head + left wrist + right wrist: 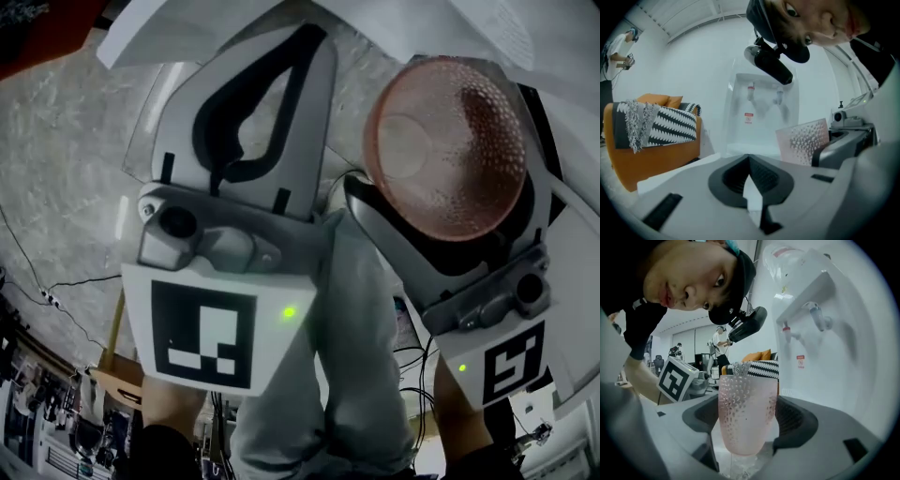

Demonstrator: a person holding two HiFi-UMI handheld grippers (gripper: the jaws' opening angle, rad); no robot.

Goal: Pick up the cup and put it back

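R gripper [747, 417] clamps pink cup [746, 411] at lower wall, in air nr water dispenser [825, 338] | L gripper [750, 163] jaws together, empty | cup prob light, stiff, brittle; dimples aid grip, squeeze gently

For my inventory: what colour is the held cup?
A translucent pink dimpled cup; clearest in the right gripper view.

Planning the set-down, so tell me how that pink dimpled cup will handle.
The cup looks translucent and empty, so probably light, rigid, perhaps breakable. Its dimples likely aid grip. It narrows toward the base, so it may tip easily.
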